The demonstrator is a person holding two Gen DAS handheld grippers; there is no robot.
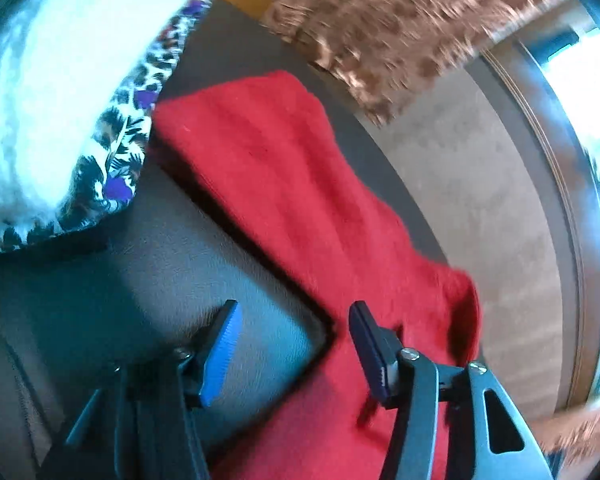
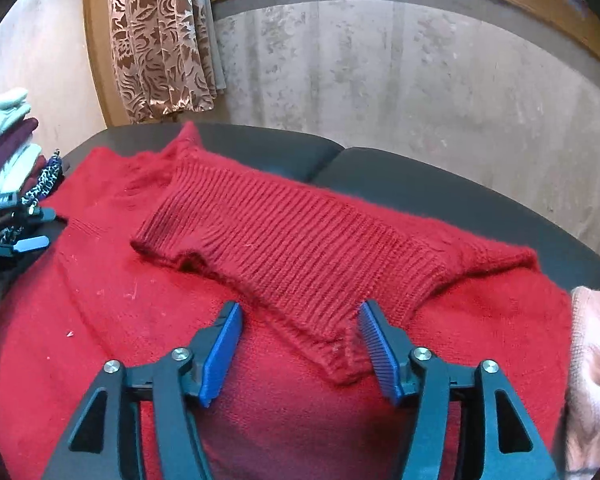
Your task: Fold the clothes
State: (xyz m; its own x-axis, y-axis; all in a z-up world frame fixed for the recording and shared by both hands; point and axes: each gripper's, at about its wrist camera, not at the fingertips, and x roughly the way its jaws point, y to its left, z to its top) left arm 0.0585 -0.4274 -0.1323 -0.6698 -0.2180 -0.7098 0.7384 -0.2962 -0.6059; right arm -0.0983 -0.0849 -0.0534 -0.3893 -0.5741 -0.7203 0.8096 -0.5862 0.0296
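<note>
A red knit sweater (image 2: 148, 308) lies spread over a dark padded surface (image 2: 440, 188). Its ribbed collar (image 2: 292, 248) lies flat across the middle. My right gripper (image 2: 300, 312) hovers open just above the collar's near edge, with nothing between its blue pads. In the left wrist view the same red sweater (image 1: 284, 184) runs diagonally, and one edge hangs near the surface's border. My left gripper (image 1: 294, 310) is open over the sweater's edge and the dark surface (image 1: 160, 280), holding nothing. The left gripper (image 2: 28, 228) also shows at the far left of the right wrist view.
A stack of folded clothes (image 2: 8, 140), with a white top piece (image 1: 60, 80) and a leopard-print one (image 1: 116, 160), sits at the left. A pink garment (image 2: 592, 364) lies at the right edge. A brown patterned curtain (image 2: 160, 36) and a concrete wall (image 2: 400, 80) stand behind.
</note>
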